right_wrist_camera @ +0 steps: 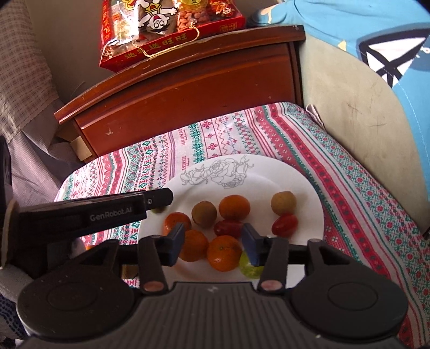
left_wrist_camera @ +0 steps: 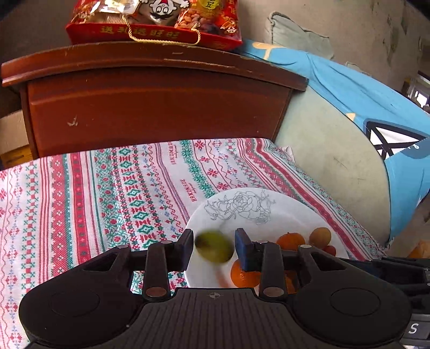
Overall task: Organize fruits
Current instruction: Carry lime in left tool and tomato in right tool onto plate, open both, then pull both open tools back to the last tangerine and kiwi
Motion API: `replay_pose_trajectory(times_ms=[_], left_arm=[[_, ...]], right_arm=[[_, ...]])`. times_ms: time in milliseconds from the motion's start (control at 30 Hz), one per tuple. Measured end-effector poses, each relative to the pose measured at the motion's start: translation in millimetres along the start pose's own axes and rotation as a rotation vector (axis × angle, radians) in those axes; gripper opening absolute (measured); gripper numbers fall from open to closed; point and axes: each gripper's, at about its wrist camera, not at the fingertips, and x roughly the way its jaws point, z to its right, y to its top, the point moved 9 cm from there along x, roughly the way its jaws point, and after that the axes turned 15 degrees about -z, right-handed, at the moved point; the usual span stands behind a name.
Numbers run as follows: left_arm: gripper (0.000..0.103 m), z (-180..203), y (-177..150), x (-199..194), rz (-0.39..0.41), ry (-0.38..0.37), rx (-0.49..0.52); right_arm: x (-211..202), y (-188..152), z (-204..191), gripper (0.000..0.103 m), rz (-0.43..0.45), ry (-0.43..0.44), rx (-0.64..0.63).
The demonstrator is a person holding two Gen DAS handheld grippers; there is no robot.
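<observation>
A white plate (right_wrist_camera: 295,185) with a grey rose drawing lies on the patterned cloth; it also shows in the left wrist view (left_wrist_camera: 282,217). On it lie several small oranges (right_wrist_camera: 234,207), brownish-green fruits (right_wrist_camera: 283,202), red cherry tomatoes (right_wrist_camera: 284,225) and a green fruit (right_wrist_camera: 248,267). My left gripper (left_wrist_camera: 214,248) is open above the plate's left edge. A blurred green fruit (left_wrist_camera: 214,246) sits between its fingers, touching neither. My right gripper (right_wrist_camera: 212,240) is open and empty, low over the near fruits. The left gripper's finger (right_wrist_camera: 158,200) shows at the plate's left edge.
The plate lies on a red, green and white patterned cloth (left_wrist_camera: 107,193). Behind it stands a dark wooden cabinet (left_wrist_camera: 156,102) with a red snack box (left_wrist_camera: 153,24) on top. A pale cushion (left_wrist_camera: 330,161) and blue fabric (left_wrist_camera: 376,107) lie to the right.
</observation>
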Motion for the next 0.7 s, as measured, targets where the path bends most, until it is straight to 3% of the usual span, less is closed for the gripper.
replay_pose_trajectory(times_ms=[100, 300, 467, 700], left_arm=[[0.034, -0.2, 1.2, -8.4, 0.006, 0.004, -0.003], [0.035, -11.7, 7.2, -42.8, 0.014, 0.038, -0.032], [0.035, -37.7, -1.5, -77.9, -0.012, 0.075, -0.124], [0.037, -71.3, -44.7, -106.8, -0.015, 0.154, -0.190]], right_arm=[[-3.1, 0.8, -0.5, 0.064, 0.016, -0.037, -0.006], [-17.9, 5.2, -5.6, 0.065, 0.061, -0.015, -0.001], [-26.5, -3.0, -29.1, 0.058, 0.065, 0.019, -0.059], [-20.4, -34.7, -78.5, 0.048, 0.023, 0.088, -0.198]])
